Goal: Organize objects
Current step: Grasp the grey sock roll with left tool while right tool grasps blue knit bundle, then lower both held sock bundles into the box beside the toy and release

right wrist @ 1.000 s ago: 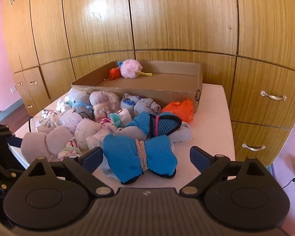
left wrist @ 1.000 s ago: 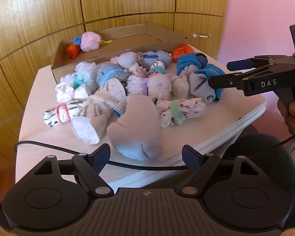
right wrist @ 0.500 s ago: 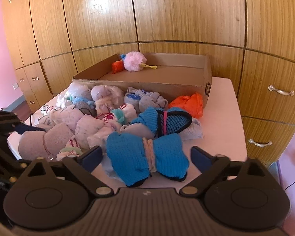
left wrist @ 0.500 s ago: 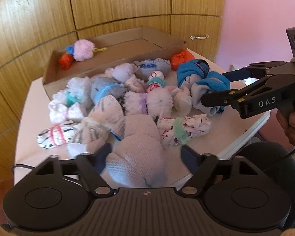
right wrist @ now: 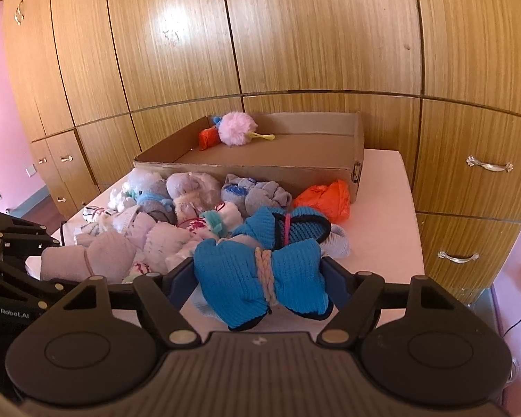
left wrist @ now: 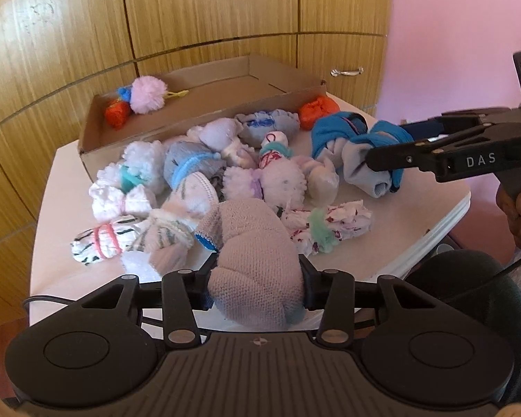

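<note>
Grasping is the step in hand, judged from both claws at once. At the near left edge of the tabletop [left wrist: 52,187], the left gripper [left wrist: 255,278] is pressed in on a grey sock bundle [left wrist: 257,260], which is pinched between the two fingers at the front of the heap of tied sock bundles [left wrist: 205,173]. Toward the near right edge, the right gripper [right wrist: 260,278] is closed on a blue sock bundle [right wrist: 260,278] bound at its middle with a pale braided tie [right wrist: 265,274]; the bundle is held by its two ends between the fingers. Along the far edge a cardboard box [right wrist: 246,170] is set, and only a pink pompom [right wrist: 233,132] and a small red bundle [right wrist: 207,138] are seen in its far left corner, so most of the sorting is judged undone. Next, both bundles are probably to be lifted clear of the heap and carried over the box's near wall, then released inside; neighbouring bundles could be dragged along if the lift is not straight.
</note>
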Demonstrator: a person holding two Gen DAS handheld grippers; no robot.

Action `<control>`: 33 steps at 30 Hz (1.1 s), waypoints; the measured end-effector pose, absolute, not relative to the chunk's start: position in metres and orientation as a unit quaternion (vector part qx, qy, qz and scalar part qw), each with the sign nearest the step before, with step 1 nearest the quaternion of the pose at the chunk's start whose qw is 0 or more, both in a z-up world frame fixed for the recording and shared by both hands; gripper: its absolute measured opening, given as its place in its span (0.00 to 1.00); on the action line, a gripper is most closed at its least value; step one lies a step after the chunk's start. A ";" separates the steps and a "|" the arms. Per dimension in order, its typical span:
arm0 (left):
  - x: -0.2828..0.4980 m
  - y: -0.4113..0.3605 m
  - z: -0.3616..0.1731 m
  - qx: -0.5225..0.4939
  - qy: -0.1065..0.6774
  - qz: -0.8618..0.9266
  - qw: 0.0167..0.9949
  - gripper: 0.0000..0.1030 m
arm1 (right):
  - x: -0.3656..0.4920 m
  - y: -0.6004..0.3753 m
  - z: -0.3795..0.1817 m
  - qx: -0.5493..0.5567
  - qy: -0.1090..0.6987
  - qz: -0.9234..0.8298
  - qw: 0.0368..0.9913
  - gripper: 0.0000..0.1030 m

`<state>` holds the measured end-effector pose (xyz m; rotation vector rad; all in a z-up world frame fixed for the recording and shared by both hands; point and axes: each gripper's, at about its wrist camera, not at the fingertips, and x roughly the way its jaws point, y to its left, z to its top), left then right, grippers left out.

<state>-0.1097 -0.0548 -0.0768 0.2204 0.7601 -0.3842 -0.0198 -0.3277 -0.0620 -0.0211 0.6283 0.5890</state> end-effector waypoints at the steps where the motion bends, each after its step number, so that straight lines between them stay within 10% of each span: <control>1: -0.110 -0.053 -0.075 0.105 0.366 -0.187 0.905 0.49 | -0.021 -0.329 -0.061 -0.007 0.304 0.285 0.909 0.70; 33: -0.016 -0.011 0.011 0.082 0.327 -0.157 0.928 0.50 | 0.026 -0.337 0.018 0.001 0.235 0.303 0.924 0.70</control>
